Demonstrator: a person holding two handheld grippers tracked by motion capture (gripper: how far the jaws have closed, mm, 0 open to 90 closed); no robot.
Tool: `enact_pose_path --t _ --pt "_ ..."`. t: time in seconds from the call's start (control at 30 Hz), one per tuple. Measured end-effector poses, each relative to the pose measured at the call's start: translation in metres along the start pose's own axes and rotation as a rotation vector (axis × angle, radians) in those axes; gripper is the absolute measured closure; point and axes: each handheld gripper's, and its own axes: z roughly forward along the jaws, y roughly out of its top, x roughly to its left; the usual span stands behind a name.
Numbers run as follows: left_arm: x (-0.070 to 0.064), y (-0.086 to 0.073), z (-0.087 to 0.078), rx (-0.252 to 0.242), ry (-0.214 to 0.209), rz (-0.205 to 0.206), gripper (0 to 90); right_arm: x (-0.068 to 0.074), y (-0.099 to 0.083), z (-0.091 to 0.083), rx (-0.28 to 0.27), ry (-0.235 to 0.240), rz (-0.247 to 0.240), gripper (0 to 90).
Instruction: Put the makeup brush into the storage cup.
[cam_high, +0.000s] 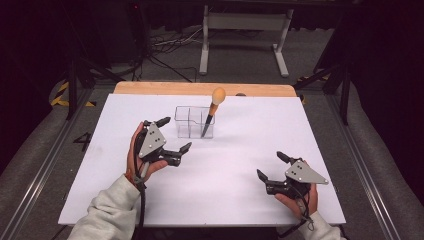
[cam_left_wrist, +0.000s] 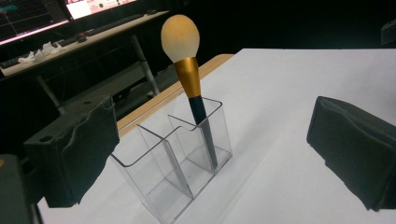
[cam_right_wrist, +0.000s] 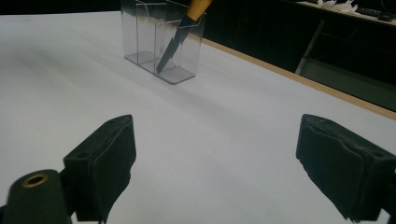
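A clear plastic holder (cam_high: 194, 122) with two compartments stands on the white table (cam_high: 240, 165) toward the back. A makeup brush (cam_high: 212, 111) with a cream head, gold collar and dark handle leans in its right compartment; the left gripper view shows the brush (cam_left_wrist: 190, 84) in the farther compartment of the holder (cam_left_wrist: 180, 158). My left gripper (cam_high: 174, 134) is open just left of the holder, with nothing between its pads (cam_left_wrist: 77, 154). My right gripper (cam_high: 271, 165) is open near the front right, apart from the holder (cam_right_wrist: 161, 39) and the brush (cam_right_wrist: 180, 37).
A bare wooden strip (cam_high: 200, 89) runs along the table's far edge. Behind it stand a white desk frame (cam_high: 245, 35) and floor cables (cam_high: 170, 47). Metal rails flank the table on both sides. A desk with monitors (cam_left_wrist: 70, 18) shows in the left gripper view.
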Motion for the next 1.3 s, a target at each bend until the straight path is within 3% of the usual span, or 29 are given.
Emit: enact_pose_path --t 0.93,1.3 --pt "0.013 -0.027 -0.036 0.038 0.029 -0.002 2.6 0.002 0.001 0.002 0.006 0.001 -0.006 12.7" --pt "0.016 -0.041 -0.047 0.076 0.032 -0.006 2.6 0.002 0.001 0.002 0.008 0.002 -0.008 12.7"
